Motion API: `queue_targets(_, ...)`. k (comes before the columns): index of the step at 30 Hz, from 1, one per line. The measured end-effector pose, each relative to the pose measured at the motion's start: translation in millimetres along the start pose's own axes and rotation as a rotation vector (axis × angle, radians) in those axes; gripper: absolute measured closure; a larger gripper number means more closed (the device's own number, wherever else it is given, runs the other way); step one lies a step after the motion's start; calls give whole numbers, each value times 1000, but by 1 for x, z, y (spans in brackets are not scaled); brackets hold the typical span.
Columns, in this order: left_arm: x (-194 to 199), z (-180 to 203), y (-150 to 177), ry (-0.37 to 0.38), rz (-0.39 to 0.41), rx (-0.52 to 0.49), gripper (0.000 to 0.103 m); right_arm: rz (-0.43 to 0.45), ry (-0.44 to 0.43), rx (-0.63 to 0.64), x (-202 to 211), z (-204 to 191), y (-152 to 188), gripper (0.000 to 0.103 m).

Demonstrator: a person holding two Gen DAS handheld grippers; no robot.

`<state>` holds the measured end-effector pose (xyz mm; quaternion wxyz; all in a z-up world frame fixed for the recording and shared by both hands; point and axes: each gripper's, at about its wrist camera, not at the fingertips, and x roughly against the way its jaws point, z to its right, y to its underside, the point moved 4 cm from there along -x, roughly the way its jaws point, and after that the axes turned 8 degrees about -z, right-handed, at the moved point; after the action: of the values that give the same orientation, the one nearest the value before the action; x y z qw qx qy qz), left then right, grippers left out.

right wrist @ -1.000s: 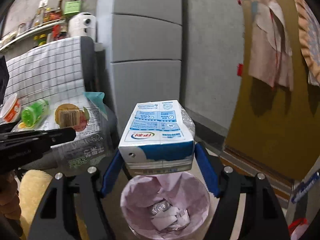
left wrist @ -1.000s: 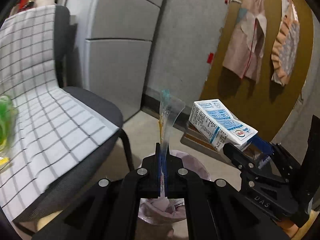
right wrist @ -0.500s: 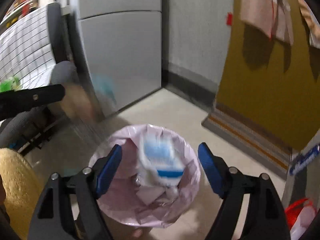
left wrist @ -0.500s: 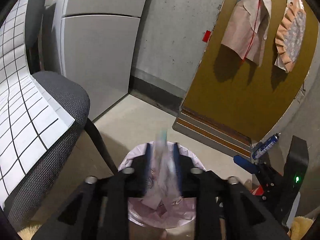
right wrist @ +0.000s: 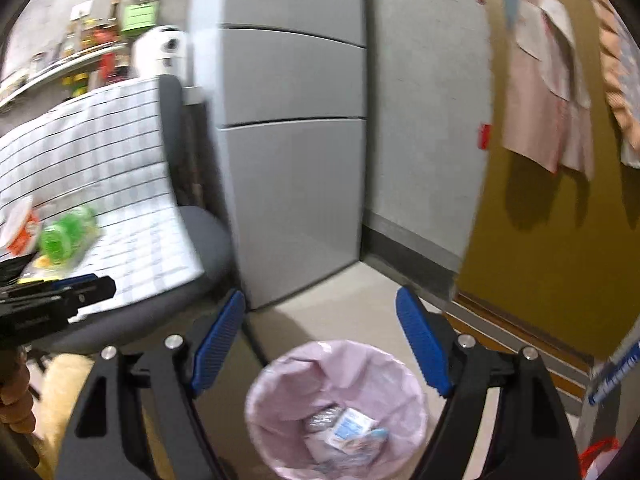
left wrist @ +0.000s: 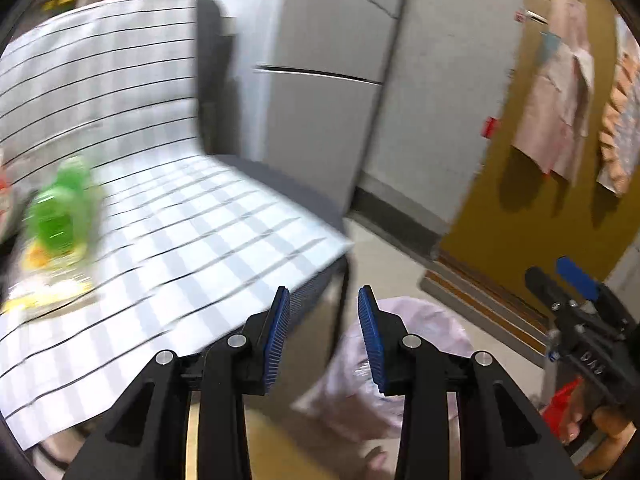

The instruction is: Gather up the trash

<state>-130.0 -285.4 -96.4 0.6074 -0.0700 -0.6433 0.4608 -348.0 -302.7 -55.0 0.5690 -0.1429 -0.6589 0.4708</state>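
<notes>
We found both claws empty over the pink-lined trash bin (right wrist: pixel 336 408): the right gripper (right wrist: pixel 320 344) stood wide open directly above its mouth, and the left gripper (left wrist: pixel 324 336), whose jaws had just been opening, was part open with nothing between its pads. The milk carton (right wrist: pixel 352 428) lay inside the bin among crumpled wrappers, which we judged explains the spread jaws. The left gripper faced the checked cloth (left wrist: pixel 180 240) on the chair, where a green-capped bottle (left wrist: pixel 60 216) and a cup (right wrist: pixel 20 228) still waited, likely the next pickups.
</notes>
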Motion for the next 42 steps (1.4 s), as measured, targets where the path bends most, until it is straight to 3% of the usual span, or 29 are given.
queue_targets(9, 62, -121, 43, -227, 0, 218, 64, -84, -239, 199, -12, -126, -6, 30)
queue_targets(12, 82, -164, 56, -308, 8, 299, 61, -100, -325, 275, -15, -175, -12, 38)
queue_targets(15, 100, -199, 64, -362, 18, 376, 57, -109, -400, 308, -17, -214, -20, 52)
queue_targets(17, 110, -222, 70, -404, 10, 421, 55, -104, -424, 341, -19, -237, -25, 78)
queue_targets(19, 117, -238, 74, -432, 6, 453, 55, -104, -452, 380, -22, -261, -27, 87)
queue_targets(25, 138, -271, 74, -446, 47, 516, 55, -102, -485, 417, -32, -299, -36, 85)
queue_targets(27, 141, -279, 70, -450, 58, 524, 55, -107, -488, 419, -37, -307, -40, 75)
queue_targets(29, 142, -289, 69, -440, 59, 526, 52, -110, -501, 424, -41, -316, -44, 58)
queue_targets(36, 131, -327, 65, -449, 3, 545, 41, -86, -511, 466, -46, -347, -55, 47)
queue_targets(39, 139, -336, 58, -425, 51, 564, 40, -66, -516, 460, -45, -355, -58, 45)
queue_targets(42, 152, -351, 49, -488, 99, 577, 41, -51, -511, 469, -45, -360, -59, 45)
